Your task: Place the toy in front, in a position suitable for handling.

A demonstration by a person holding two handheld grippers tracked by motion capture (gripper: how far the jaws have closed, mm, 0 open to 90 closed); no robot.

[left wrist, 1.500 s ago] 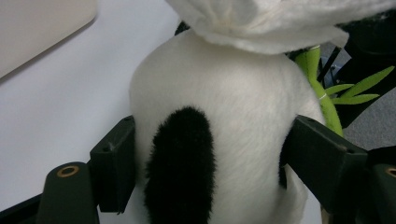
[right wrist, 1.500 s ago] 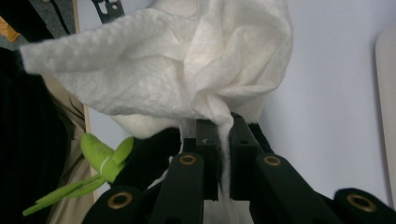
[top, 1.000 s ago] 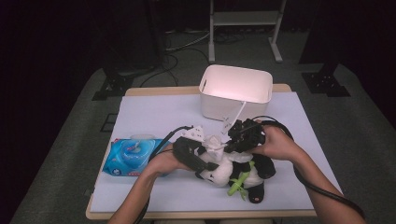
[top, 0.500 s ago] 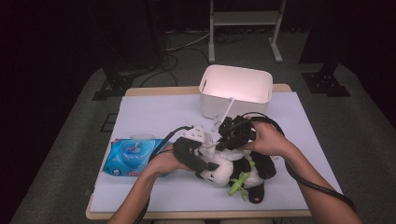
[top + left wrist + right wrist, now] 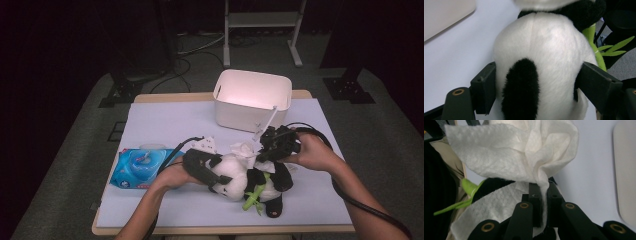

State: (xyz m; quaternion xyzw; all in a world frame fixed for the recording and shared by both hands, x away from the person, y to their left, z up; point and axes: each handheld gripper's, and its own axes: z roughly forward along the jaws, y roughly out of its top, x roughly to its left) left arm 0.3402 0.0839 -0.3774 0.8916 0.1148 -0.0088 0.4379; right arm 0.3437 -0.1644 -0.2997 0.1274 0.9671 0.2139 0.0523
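A black-and-white panda plush (image 5: 252, 180) with a green bamboo sprig (image 5: 253, 196) lies on the white table cover (image 5: 165, 125). My left gripper (image 5: 216, 176) is shut on the panda's head; in the left gripper view both jaws press into the white fur of the panda (image 5: 541, 65). My right gripper (image 5: 264, 146) is shut on a crumpled white wipe (image 5: 244, 150) just above the panda's body. In the right gripper view the wipe (image 5: 514, 155) bunches out beyond the pinched jaws, with the green bamboo sprig (image 5: 466, 190) at the left.
A blue pack of wet wipes (image 5: 141, 166) lies at the left of the table. A white plastic bin (image 5: 252, 98) stands at the back, just beyond the right hand. Cables trail from both grippers. A metal stand (image 5: 262, 20) is on the floor behind.
The right hand has shifted left with the wipe, from beside the panda's back to over its body near the head. The left gripper and the panda have stayed put.
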